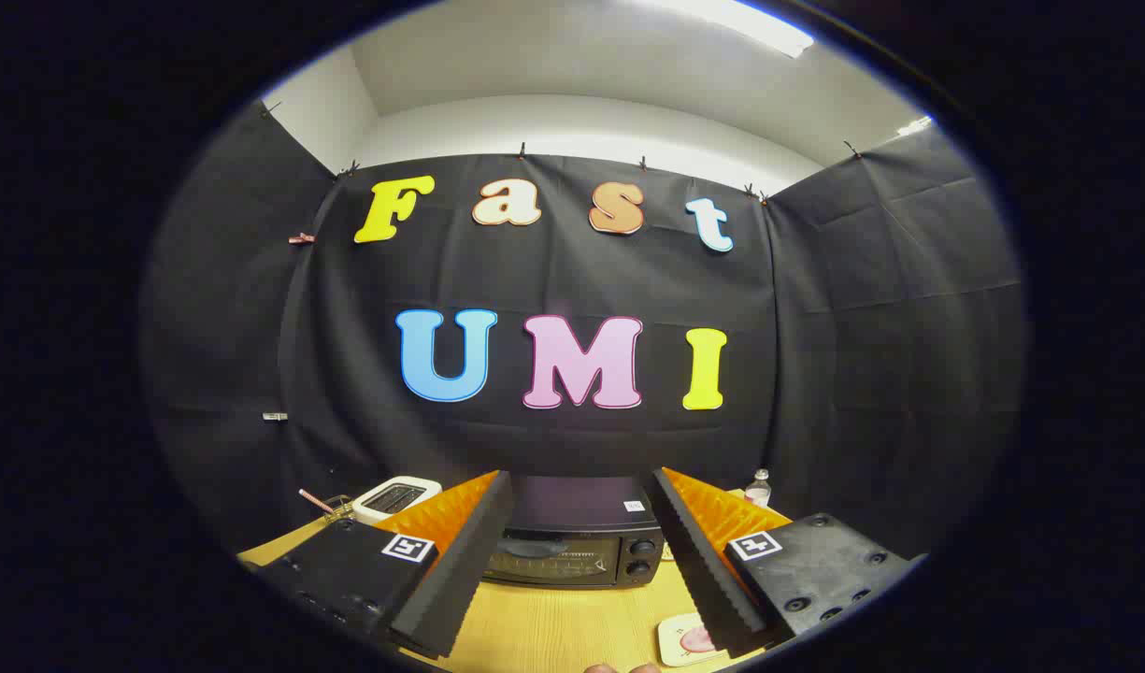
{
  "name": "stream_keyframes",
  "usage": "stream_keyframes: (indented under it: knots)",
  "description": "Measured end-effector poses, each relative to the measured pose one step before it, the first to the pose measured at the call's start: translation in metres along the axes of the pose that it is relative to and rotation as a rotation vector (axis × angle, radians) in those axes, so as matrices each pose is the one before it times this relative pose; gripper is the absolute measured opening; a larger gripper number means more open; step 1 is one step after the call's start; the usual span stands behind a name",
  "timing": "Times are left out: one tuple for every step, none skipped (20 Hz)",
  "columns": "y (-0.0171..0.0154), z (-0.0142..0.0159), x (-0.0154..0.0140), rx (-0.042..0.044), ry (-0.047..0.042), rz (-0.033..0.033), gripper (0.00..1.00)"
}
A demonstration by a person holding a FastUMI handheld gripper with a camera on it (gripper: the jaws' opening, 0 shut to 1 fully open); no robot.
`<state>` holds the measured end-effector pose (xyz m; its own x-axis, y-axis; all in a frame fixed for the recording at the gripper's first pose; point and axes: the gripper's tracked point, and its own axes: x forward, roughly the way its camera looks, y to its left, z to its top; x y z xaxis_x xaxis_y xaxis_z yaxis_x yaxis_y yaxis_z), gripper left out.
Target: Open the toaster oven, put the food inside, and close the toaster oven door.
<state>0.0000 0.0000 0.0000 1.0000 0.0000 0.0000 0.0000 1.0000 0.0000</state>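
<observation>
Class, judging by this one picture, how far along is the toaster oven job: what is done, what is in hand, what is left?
Done: nothing. The toaster oven stands shut on the table. In hand: nothing; the gripper is open, fingers either side of the oven ahead. Left: open the door, load the food on the small plate, close the door.

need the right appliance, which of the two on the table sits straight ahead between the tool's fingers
The black toaster oven, door shut, framed between the open tool fingers. The white toaster stands off to the left, beyond the left finger.
</observation>
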Motion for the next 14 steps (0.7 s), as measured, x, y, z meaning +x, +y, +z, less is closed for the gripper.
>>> stream_keyframes:
  knots:
    - [0.00228,-0.00086,-0.00152,-0.00181,0.00472,-0.00041,0.98]
    - [0.00203,-0.00084,0.00007,-0.00486,0.00616,0.0003,0.98]
    - [0.00164,-0.00031,-0.0004,-0.00884,0.00447,-0.00296,0.98]
    - [0.00123,-0.00087,0.00024,-0.00845,0.00351,-0.0031,0.98]
    - [0.00252,-0.00005,0.00033,-0.00492,0.00298,-0.00319,0.98]
    - [0.00238,-0.00158,0.0007,0.00042,0.00446,-0.00355,0.98]
    - [0.00262,-0.00087,0.00049,0.0045,0.00496,-0.00336,0.98]
    - [0.00236,-0.0018,-0.00071,0.00447,0.00628,-0.00196,0.98]
    - [0.00308,-0.00208,0.00088,0.00219,0.00777,-0.00066,0.98]
    - [0.00289,-0.00348,-0.00022,-0.00337,0.01233,0.00135,0.98]
    - [0.00306,-0.00358,0.00057,-0.00406,0.01096,0.00414,0.98]
    - [0.00193,-0.00145,0.00072,-0.00461,0.00564,0.00034,0.98]
    - [0.001,-0.00112,0.00039,-0.00137,0.00485,-0.00085,0.98]
    - [0.00035,-0.00201,0.001,0.00116,0.00485,-0.00138,0.98]
